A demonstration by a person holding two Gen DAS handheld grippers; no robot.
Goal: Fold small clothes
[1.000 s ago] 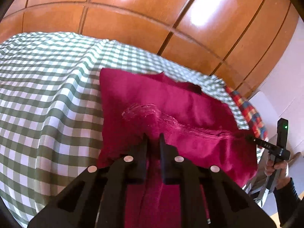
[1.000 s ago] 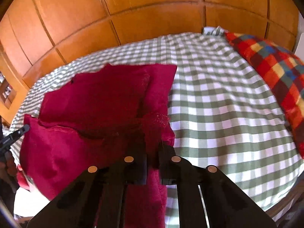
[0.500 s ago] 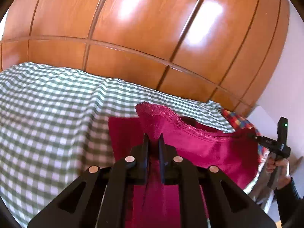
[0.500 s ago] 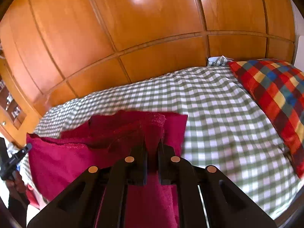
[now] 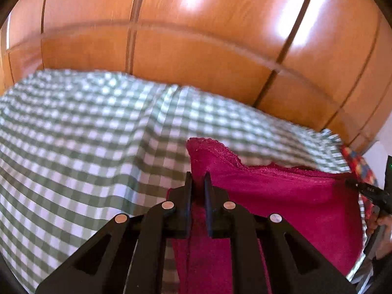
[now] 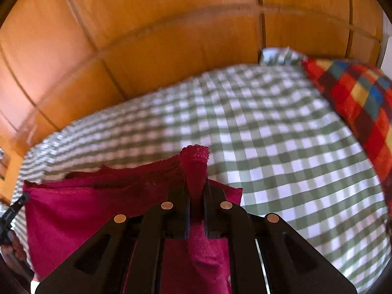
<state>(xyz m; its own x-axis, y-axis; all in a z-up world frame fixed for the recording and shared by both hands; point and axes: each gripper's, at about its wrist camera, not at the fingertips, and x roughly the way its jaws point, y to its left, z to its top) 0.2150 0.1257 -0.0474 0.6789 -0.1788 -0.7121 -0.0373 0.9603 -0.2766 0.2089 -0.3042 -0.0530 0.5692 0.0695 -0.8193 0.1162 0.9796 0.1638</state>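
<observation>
Crimson garment (image 5: 281, 196) lifted higher off checked bedspread (image 5: 73, 134), both tongs (image 5: 198, 178) (image 6: 196, 183) clamping its corners

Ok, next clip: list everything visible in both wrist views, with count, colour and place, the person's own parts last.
garment: one, crimson with a lace edge, lifted above the bed and stretched between both grippers
bedcover: one, green and white check, spread over the bed
pillow: one, red, yellow and blue check, at the bed's right end
wood panels: orange-brown, along the wall behind the bed
left gripper: black, jaws shut on one top corner of the garment
right gripper: black, jaws shut on the other top corner
hand: partly visible at the right edge of the left view, holding the right gripper's handle
</observation>
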